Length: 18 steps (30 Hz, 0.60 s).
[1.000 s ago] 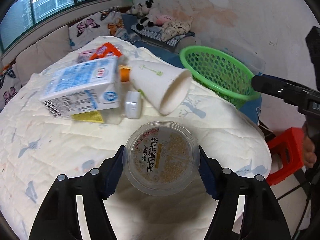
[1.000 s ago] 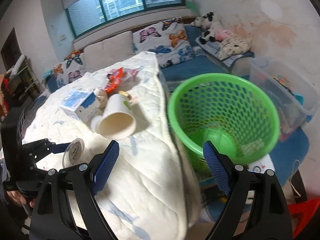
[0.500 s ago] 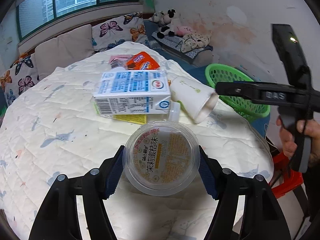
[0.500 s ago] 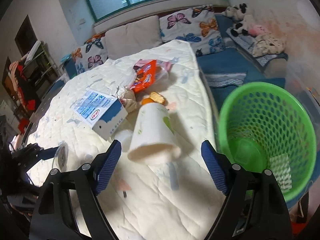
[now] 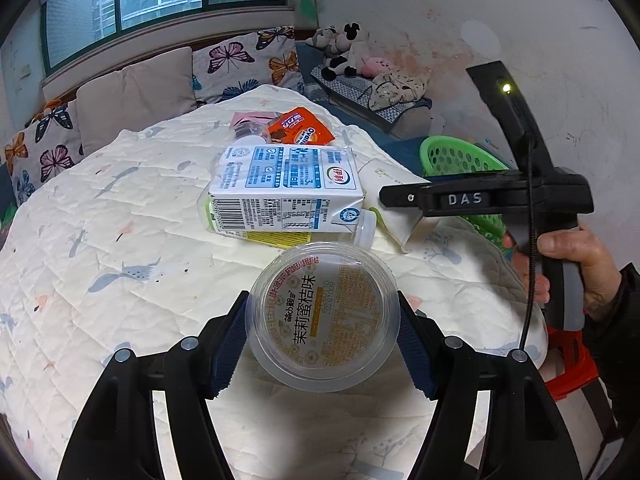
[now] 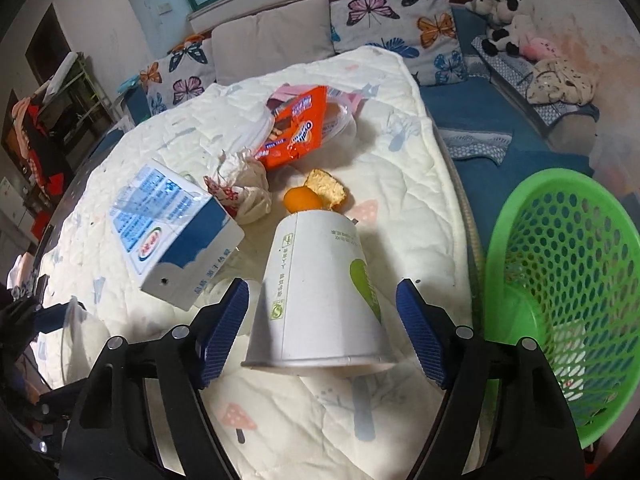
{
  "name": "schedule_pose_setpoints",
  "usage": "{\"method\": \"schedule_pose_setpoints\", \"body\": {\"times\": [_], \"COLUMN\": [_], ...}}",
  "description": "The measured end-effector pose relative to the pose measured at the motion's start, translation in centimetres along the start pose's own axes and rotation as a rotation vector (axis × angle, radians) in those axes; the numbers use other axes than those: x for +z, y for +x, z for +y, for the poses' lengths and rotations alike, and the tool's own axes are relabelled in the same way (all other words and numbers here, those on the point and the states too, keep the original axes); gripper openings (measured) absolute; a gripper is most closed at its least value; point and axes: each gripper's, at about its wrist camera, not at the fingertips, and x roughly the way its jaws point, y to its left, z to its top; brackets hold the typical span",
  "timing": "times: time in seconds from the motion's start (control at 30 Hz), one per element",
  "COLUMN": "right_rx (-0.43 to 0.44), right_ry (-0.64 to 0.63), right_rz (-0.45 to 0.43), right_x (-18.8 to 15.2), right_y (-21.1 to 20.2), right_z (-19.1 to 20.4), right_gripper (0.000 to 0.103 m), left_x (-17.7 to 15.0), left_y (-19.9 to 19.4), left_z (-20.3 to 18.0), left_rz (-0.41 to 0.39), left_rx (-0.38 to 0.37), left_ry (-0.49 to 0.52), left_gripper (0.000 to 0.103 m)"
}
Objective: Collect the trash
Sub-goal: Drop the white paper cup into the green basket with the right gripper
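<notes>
My left gripper [image 5: 322, 336] is shut on a clear plastic cup [image 5: 324, 316] with a printed lid, held above the quilted table [image 5: 120, 240]. A white paper cup [image 6: 320, 292] lies on its side with its mouth toward me. My right gripper [image 6: 320, 332] straddles it, jaws closing, with a small gap left at each pad. A blue and white milk carton [image 6: 168, 232] lies just left of the paper cup. Behind it are orange peel [image 6: 308, 196], crumpled tissue [image 6: 248, 188] and an orange snack wrapper [image 6: 296, 128]. The green mesh basket [image 6: 568, 280] stands off the table's right edge.
A small white bottle [image 5: 362, 230] pokes out from under the carton. A red stool [image 5: 568, 364] stands low at the right, near the person's hand [image 5: 568, 264] holding the right gripper. A sofa with butterfly cushions [image 6: 400, 20] runs behind the table.
My right gripper swung left from over the green basket to the paper cup, and its jaws narrowed around it. My left gripper kept its hold on the plastic cup and shifted slightly.
</notes>
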Motion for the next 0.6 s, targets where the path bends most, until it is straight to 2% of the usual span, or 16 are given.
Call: {"method": "schedule_pose_setpoints", "body": {"times": [0.1, 0.17, 0.43, 0.6], "right_rx": [0.01, 0.012, 0.011, -0.026], "right_ry": [0.001, 0.001, 0.023, 0.045], "right_rz": [0.014, 0.01, -0.043, -0.087], "right_x": [-0.2, -0.4, -1.2, -1.8], "right_y": [0.5, 0.3, -2.2, -4.6], "right_z": [0.0, 0.1, -0.7, -2.3], "right_gripper": [0.066, 0.065, 0.064, 0.064], "left_x": [0.0, 0.1, 1.0, 1.9], "left_y": [0.2, 0.2, 0.3, 0.7], "left_z": [0.1, 0.1, -0.8, -1.9], "left_rz": [0.005, 0.004, -0.003, -0.007], "left_rx": [0.0, -0.003, -0.02, -0.033], "left_ry": [-0.003, -0.002, 0.017, 0.036], "left_gripper": [0.066, 0.066, 0.066, 0.066]}}
